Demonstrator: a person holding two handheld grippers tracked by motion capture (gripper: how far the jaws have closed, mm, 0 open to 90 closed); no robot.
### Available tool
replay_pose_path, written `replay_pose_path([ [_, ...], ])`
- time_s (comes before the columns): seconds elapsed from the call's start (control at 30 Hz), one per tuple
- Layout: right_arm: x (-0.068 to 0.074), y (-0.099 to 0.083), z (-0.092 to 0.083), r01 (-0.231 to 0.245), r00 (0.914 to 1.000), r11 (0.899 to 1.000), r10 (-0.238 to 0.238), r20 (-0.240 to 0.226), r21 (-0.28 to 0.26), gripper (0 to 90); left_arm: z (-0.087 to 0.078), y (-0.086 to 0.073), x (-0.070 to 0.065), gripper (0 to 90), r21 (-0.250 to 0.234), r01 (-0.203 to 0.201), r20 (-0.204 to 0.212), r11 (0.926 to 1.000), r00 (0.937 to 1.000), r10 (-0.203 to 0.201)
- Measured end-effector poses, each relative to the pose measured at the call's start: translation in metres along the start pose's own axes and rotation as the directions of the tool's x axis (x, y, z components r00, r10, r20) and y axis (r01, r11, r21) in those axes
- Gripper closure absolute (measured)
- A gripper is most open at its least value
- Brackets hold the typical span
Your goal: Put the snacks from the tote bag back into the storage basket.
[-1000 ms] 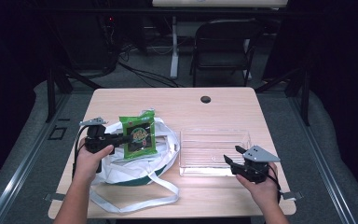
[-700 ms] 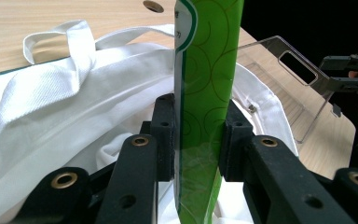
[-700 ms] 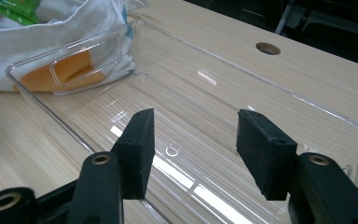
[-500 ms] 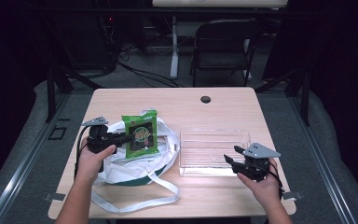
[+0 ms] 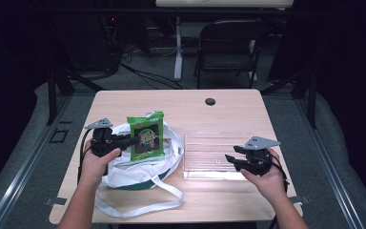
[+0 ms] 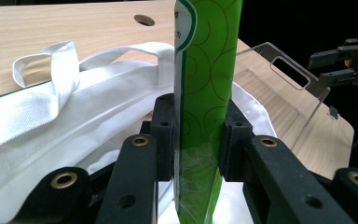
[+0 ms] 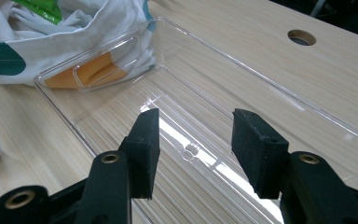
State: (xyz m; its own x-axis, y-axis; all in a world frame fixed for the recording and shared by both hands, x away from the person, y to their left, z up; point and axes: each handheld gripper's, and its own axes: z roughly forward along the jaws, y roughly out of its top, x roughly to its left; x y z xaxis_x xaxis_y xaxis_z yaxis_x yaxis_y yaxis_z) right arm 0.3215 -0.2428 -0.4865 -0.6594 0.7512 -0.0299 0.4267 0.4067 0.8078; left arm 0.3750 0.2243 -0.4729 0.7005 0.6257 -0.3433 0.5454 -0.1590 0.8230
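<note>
A green snack packet [image 5: 146,135] stands upright above the white tote bag [image 5: 138,169] at the table's left. My left gripper [image 5: 132,140] is shut on the packet [image 6: 204,93], its black pads pressing both faces. The white bag [image 6: 51,116] lies below and behind it. A clear plastic tray [image 5: 214,153] sits right of the bag, with nothing in it. My right gripper [image 5: 229,161] is open over the tray's near right edge, and its fingers [image 7: 145,140] spread above the tray floor [image 7: 200,112].
The bag's long straps [image 5: 143,202] trail toward the table's front edge. A round cable hole [image 5: 210,101] is at the far middle of the table. A folding chair [image 5: 228,47] stands beyond the table. An orange item [image 7: 91,72] shows through the tray wall beside the bag.
The left gripper has lifted the green packet a little higher and shifted it right, toward the tray. The right gripper stays open at the tray's near edge.
</note>
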Motion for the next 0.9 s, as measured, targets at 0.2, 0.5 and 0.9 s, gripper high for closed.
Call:
replay_pose_path([
  [0.2,-0.003,0.012,0.003,0.011,0.9993,0.999,-0.010,-0.036,0.051,51.9,-0.001,0.002,-0.005,72.2,-0.009,-0.011,0.003,0.9999,0.9999,0.011],
  [0.5,-0.009,0.039,0.002,0.111,0.9917,0.978,-0.097,-0.084,0.177,55.1,0.000,0.004,-0.010,72.2,-0.029,-0.026,0.006,0.9992,0.9996,0.027],
  [0.9,-0.017,0.075,0.003,0.237,0.9694,0.936,-0.210,-0.127,0.260,58.3,0.001,0.005,-0.015,72.3,-0.047,-0.038,0.020,0.9982,0.9990,0.039],
])
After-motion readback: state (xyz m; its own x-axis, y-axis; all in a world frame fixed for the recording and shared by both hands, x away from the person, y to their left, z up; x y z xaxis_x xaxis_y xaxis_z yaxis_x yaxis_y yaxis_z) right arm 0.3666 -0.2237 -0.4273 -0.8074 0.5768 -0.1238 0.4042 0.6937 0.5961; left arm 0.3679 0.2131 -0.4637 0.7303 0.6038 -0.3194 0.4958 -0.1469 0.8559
